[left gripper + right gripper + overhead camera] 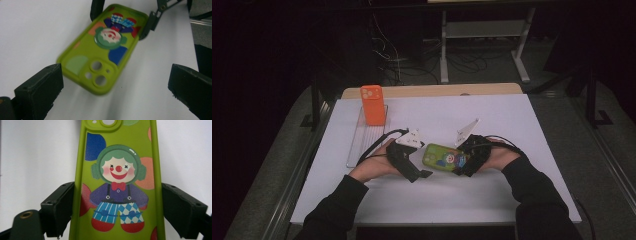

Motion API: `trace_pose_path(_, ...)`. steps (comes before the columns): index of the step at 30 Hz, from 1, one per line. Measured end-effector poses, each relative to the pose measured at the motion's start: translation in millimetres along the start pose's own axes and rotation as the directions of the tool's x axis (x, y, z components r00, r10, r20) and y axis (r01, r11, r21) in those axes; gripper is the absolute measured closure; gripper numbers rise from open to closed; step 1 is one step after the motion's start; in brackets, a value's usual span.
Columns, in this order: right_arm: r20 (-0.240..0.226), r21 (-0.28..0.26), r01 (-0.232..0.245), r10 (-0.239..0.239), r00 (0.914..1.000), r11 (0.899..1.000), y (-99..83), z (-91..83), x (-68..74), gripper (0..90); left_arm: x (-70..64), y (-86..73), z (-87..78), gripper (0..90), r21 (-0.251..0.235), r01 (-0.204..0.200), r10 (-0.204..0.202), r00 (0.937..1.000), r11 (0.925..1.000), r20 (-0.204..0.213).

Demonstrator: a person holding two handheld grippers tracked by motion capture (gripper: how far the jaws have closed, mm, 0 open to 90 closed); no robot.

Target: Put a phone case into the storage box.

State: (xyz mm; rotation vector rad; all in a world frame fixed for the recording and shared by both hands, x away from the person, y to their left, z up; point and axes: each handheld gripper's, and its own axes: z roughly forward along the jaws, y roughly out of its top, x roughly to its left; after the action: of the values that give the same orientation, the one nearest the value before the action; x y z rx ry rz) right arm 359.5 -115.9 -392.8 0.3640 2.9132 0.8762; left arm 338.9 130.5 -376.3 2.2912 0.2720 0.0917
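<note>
Right gripper clamped on the green clown phone case, centre of the high view.

Down on the white table, just below the middle of the frame, the case lies flat with its camera cut-outs toward the left. In the right gripper view its jaws press both long edges at the clown's legs. The left gripper sits just left of the case, and in the left gripper view its jaws are spread wide with the camera end between them, touching nothing. Up in the upper left, an orange phone case stands on a clear tray, well apart.
</note>
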Motion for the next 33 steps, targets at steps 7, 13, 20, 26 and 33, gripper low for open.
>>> trace_pose_path(7,-0.044,0.01,0.075,-0.075,0.9962,0.997,11.6,7.4,14.0,14.9,-1.4,-3.1,2.3,0.0,0.012,-0.028,0.027,0.999,0.9996,0.036)
trace_pose_path(13,-0.073,0.009,0.114,-0.113,0.991,0.993,19.1,9.7,23.8,14.9,-0.8,-4.7,6.2,0.0,0.036,-0.05,0.048,0.9961,0.9981,0.074)
trace_pose_path(20,-0.099,0.004,0.152,-0.151,0.9836,0.988,26.9,11.5,33.5,14.9,-6.6,-5.8,13.0,0.0,0.071,-0.071,0.062,0.9904,0.995,0.124)
trace_pose_path(26,-0.109,-0.002,0.166,-0.166,0.9801,0.986,31.2,11.4,38.2,14.9,-11.3,-7.3,19.9,0.0,0.119,-0.1,0.082,0.9856,0.9878,0.148)
trace_pose_path(33,-0.114,-0.012,0.176,-0.176,0.9777,0.984,33.9,10.3,40.1,14.9,-13.4,-8.1,22.8,6.3,0.144,-0.101,0.08,0.9859,0.9845,0.147)
